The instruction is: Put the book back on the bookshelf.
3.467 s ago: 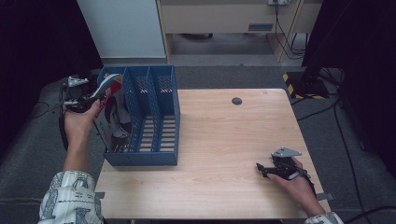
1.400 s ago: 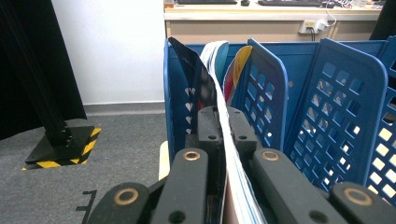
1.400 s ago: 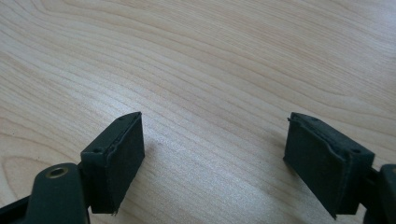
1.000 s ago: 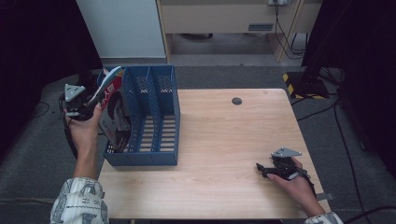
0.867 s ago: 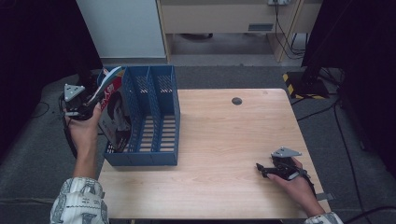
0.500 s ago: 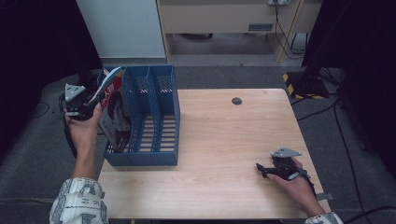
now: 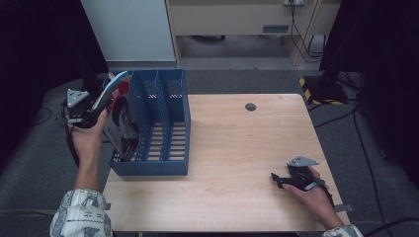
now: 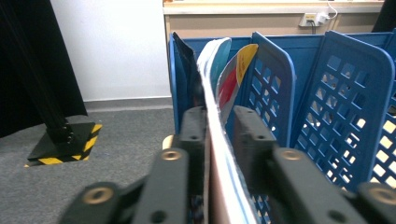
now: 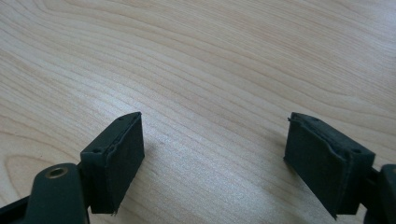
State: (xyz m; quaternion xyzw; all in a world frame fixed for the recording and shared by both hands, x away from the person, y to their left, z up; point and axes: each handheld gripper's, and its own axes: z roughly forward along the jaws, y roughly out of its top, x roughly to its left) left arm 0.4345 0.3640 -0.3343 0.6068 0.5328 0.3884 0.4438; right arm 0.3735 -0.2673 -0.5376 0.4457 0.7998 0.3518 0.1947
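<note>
Jaws on the left gripper (image 8: 212,140) have just been opening, and the magazine (image 8: 215,140) is sitting between them: left pad looks to be resting on the cover, right pad (image 8: 250,135) is showing a sliver of gap, so I'm reading it as let go, not clamped. Magazine (image 7: 118,116) is standing tilted in the leftmost slot of the blue file rack (image 7: 163,126), bottom edge down on the slatted floor, top corner sticking up past the rack wall and leaning toward the hand. Left gripper (image 7: 91,106) is hanging just outside the rack's left wall at the table edge. Right gripper (image 9: 212,154) is lying idle on the wooden table (image 7: 237,143) near the front right corner (image 7: 289,180), well apart from the rack, jaws wide apart with nothing between them but bare wood. Progress, as I'm judging it: filing the magazine looks basically done; what's remaining is backing the left jaws off the cover without dragging it out, maybe nudging it upright. Middle and right slots look empty.
</note>
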